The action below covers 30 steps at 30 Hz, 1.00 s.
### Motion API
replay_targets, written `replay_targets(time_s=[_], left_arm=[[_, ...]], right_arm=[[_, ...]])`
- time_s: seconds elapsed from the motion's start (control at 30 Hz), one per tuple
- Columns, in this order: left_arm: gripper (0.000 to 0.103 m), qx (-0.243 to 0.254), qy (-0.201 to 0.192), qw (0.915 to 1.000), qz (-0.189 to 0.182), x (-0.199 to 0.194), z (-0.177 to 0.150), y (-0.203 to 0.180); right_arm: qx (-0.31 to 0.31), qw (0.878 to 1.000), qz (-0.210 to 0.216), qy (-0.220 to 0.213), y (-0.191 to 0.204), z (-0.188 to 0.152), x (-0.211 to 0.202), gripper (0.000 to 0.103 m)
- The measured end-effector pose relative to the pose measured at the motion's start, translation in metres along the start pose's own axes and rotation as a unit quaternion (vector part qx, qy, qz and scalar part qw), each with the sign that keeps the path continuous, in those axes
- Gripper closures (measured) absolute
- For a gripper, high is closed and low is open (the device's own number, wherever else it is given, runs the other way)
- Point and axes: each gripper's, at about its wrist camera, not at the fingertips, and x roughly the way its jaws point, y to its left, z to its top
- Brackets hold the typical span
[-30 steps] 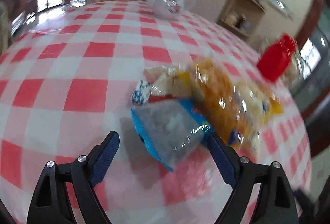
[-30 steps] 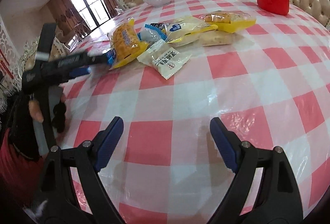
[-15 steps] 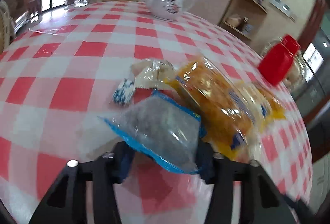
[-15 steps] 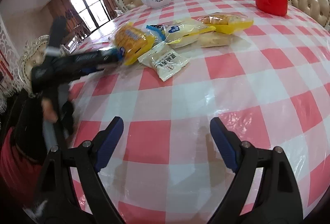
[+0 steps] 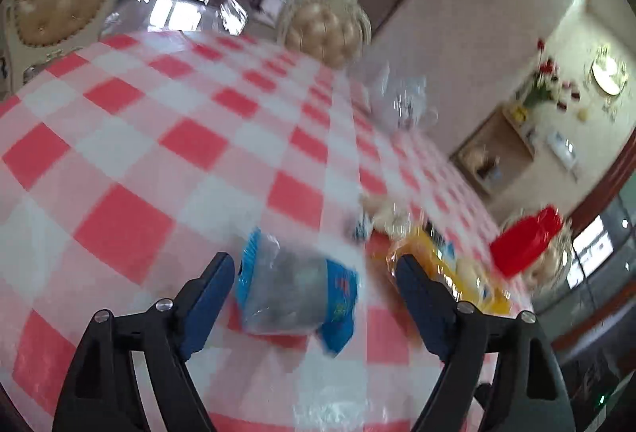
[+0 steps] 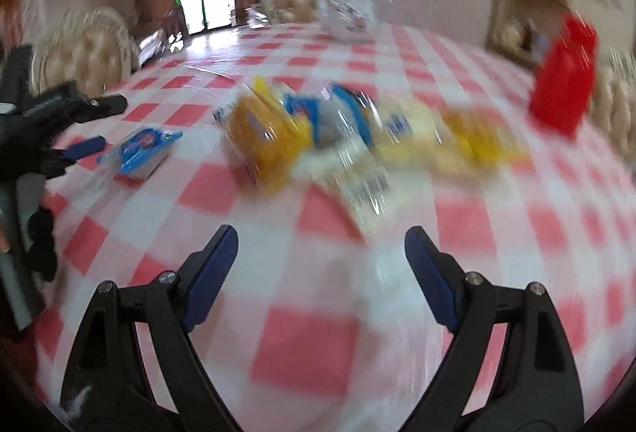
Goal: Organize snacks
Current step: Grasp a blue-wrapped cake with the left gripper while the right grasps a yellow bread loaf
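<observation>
Both grippers gape empty: left gripper (image 5: 314, 273) frames a blue packet (image 5: 294, 293) lying on the checked table (image 5: 119, 161); right gripper (image 6: 321, 247) faces the blurred snack pile (image 6: 338, 138), labels unreadable.

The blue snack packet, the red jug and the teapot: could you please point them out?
blue snack packet (image 5: 294, 293): left wrist view, clear middle.
red jug (image 6: 564, 90): right wrist view, body.
teapot (image 6: 349, 14): right wrist view, blurred belly.

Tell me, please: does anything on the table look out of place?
Yes. One blue packet lies alone on the checked cloth, apart from the snack pile, between the open left gripper fingers. Blur hides finer detail.
</observation>
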Motion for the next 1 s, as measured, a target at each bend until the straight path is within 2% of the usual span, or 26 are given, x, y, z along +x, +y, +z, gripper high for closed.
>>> replay_targets(time_s=[0.17,0.27,0.33,0.4,0.47,0.53,0.63,0.67,0.73,0.8,0.9,1.0], left_arm=[[0.019,-0.052,-0.027,0.9981,0.022,-0.003,0.007,0.023],[0.019,-0.063,-0.030,0.9973,0.022,-0.003,0.009,0.027],[0.019,-0.057,-0.035,0.9974,0.026,-0.005,0.009,0.027],[0.019,-0.043,-0.038,0.9980,0.029,-0.004,0.009,0.023],[0.019,-0.034,-0.036,0.9985,0.024,-0.005,0.009,0.021],[0.019,-0.023,-0.032,0.9991,0.018,-0.003,0.010,0.017],[0.018,-0.005,-0.014,0.9998,0.009,0.001,0.007,0.010],[0.018,0.006,-0.005,0.9999,0.009,0.004,0.006,0.007],[0.017,0.037,0.024,0.9990,0.008,0.012,0.001,-0.002],[0.017,0.082,0.046,0.9952,0.027,0.020,-0.005,-0.015],[0.017,0.167,0.063,0.9806,0.082,0.030,-0.015,-0.032],[0.017,0.197,0.070,0.9722,0.105,0.040,-0.019,-0.035]], right_arm=[[-0.112,0.994,0.020,-0.003,0.045,0.059,0.038,0.016],[-0.170,0.984,0.036,0.033,0.071,0.075,0.074,0.016],[-0.186,0.981,0.015,0.056,0.077,0.080,0.098,0.016],[-0.177,0.981,0.000,0.075,0.075,0.080,0.112,0.025],[-0.163,0.983,0.013,0.085,0.068,0.074,0.119,0.038],[-0.169,0.982,-0.004,0.083,0.067,0.065,0.120,0.039],[-0.154,0.986,0.004,0.067,0.062,0.052,0.113,0.040],[-0.144,0.987,0.009,0.066,0.058,0.049,0.110,0.049],[-0.113,0.991,0.020,0.069,0.050,0.043,0.102,0.050],[-0.071,0.994,0.039,0.069,0.040,0.036,0.085,0.051],[0.012,0.994,0.084,0.070,0.019,0.015,0.046,0.051],[0.036,0.994,0.087,0.061,0.007,-0.013,0.009,0.051]])
